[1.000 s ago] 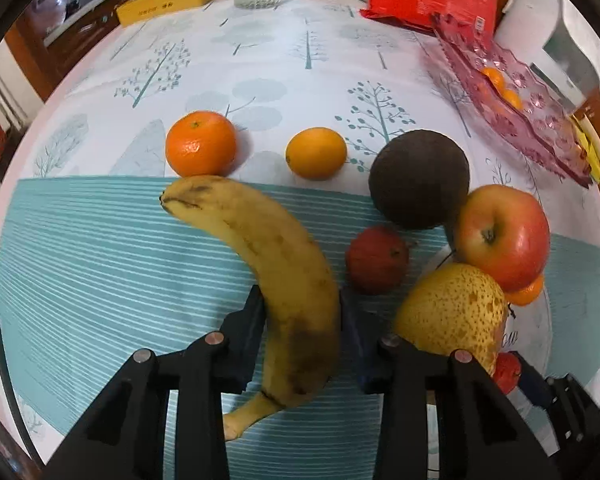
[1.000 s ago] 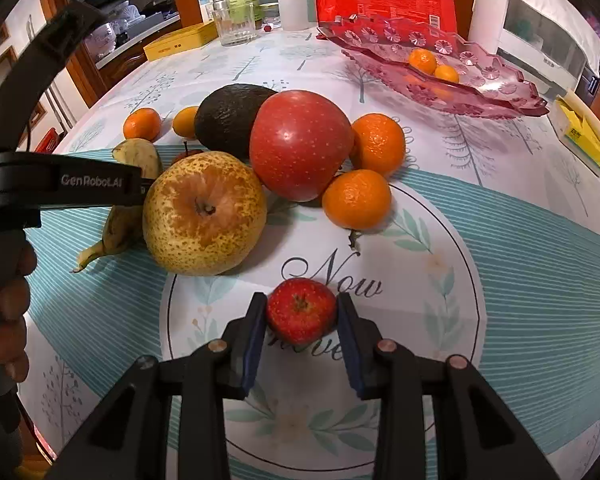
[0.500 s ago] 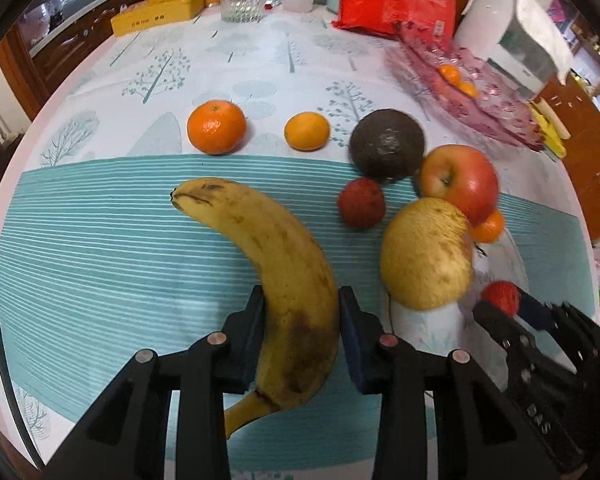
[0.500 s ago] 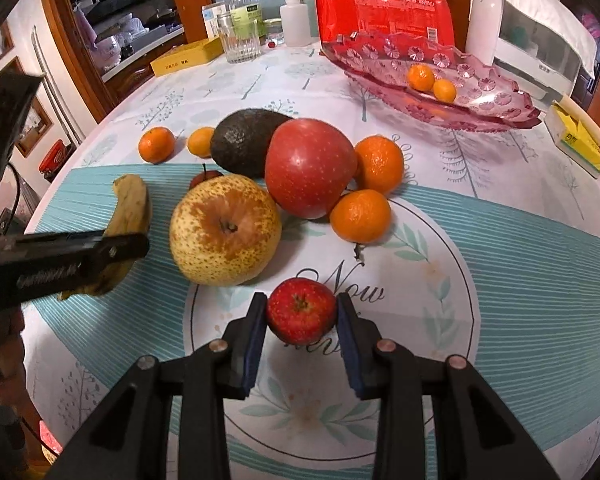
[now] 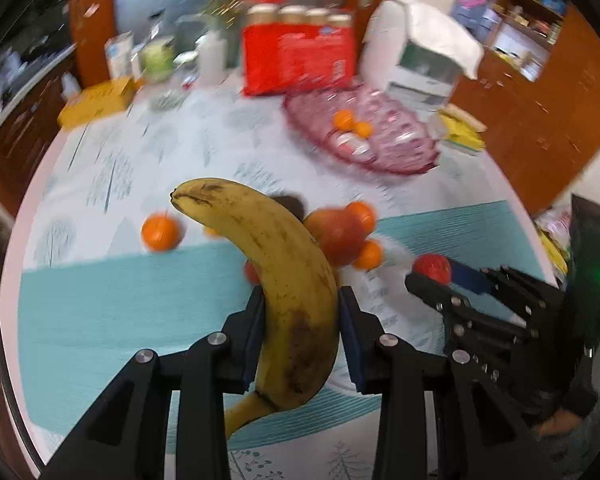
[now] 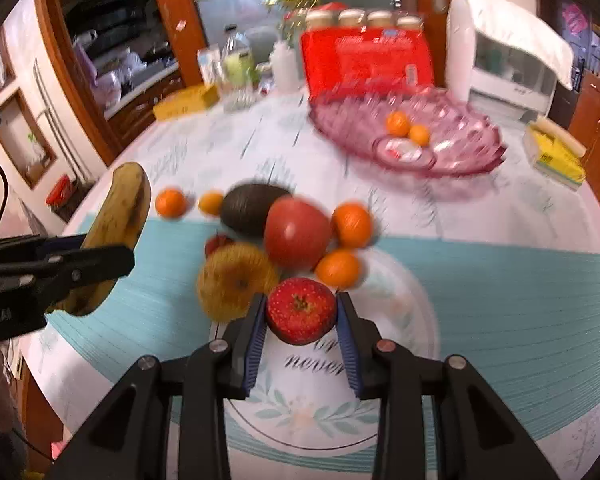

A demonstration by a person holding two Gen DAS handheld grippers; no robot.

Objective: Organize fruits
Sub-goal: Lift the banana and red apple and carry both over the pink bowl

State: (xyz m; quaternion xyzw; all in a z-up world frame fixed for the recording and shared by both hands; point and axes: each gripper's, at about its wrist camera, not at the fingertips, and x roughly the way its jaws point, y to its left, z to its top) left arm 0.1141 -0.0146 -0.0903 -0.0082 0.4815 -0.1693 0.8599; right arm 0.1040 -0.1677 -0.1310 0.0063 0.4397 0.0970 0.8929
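Note:
My left gripper (image 5: 299,320) is shut on a spotted yellow banana (image 5: 276,264) and holds it well above the table; it also shows in the right wrist view (image 6: 118,224). My right gripper (image 6: 301,320) is shut on a small red apple (image 6: 301,310), lifted off the table; it shows in the left wrist view (image 5: 432,268) too. On the cloth lie a big red apple (image 6: 296,232), a yellow pear (image 6: 236,280), a dark avocado (image 6: 250,208) and several oranges (image 6: 350,220). A pink glass fruit dish (image 6: 460,136) at the back right holds two small oranges (image 6: 406,128).
A red package (image 6: 364,60) and a white appliance (image 6: 504,60) stand behind the dish. A yellow box (image 6: 186,102), bottles and a glass (image 6: 236,68) sit at the back left. Yellow sponges (image 6: 556,152) lie at the right edge.
Both grippers have risen from the table, carrying the banana and the small red apple upward. The views now look farther toward the dish and are motion-blurred.

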